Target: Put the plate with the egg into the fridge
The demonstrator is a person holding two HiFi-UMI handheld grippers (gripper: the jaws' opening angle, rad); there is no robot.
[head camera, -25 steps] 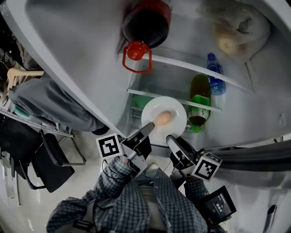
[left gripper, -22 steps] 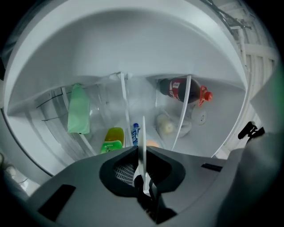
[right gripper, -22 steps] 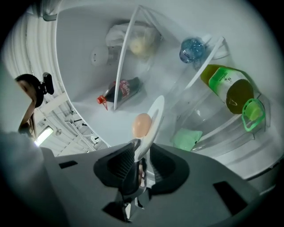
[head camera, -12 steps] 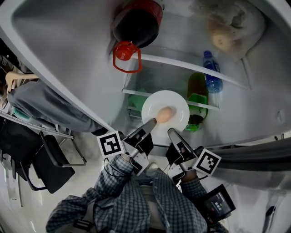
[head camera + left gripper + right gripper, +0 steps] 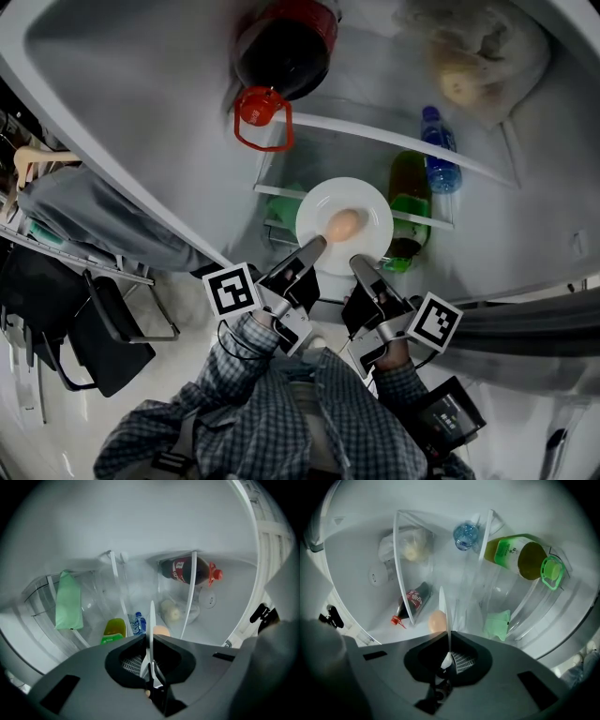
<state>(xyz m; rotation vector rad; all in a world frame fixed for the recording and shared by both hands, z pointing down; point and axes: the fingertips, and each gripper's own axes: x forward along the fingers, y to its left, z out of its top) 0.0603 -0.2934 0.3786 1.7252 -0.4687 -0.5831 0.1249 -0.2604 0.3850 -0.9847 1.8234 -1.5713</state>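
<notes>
Fingers (image 5: 305, 258): clamped on plate (image 5: 370, 202) rim, left gripper (image 5: 319, 244) at 7 o'clock, right gripper (image 5: 354, 261) at 6 o'clock. Holding plate, egg (image 5: 344, 225) at centre, before open fridge (image 5: 187, 112) shelves, green bottle (image 5: 410, 202) at 3 o'clock.

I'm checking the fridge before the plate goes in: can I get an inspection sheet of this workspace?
Surface: glass fridge shelf, plate at its front edge; contact unclear.
Job's things: white plate, egg at its centre.
Clutter: cola bottle, green bottle, water bottle, bagged food.
Grippers: left hand-held gripper and right hand-held gripper both shut on the plate's near rim.
Cables: black cable looped at the left sleeve.
Surroundings: black chair at left.
</notes>
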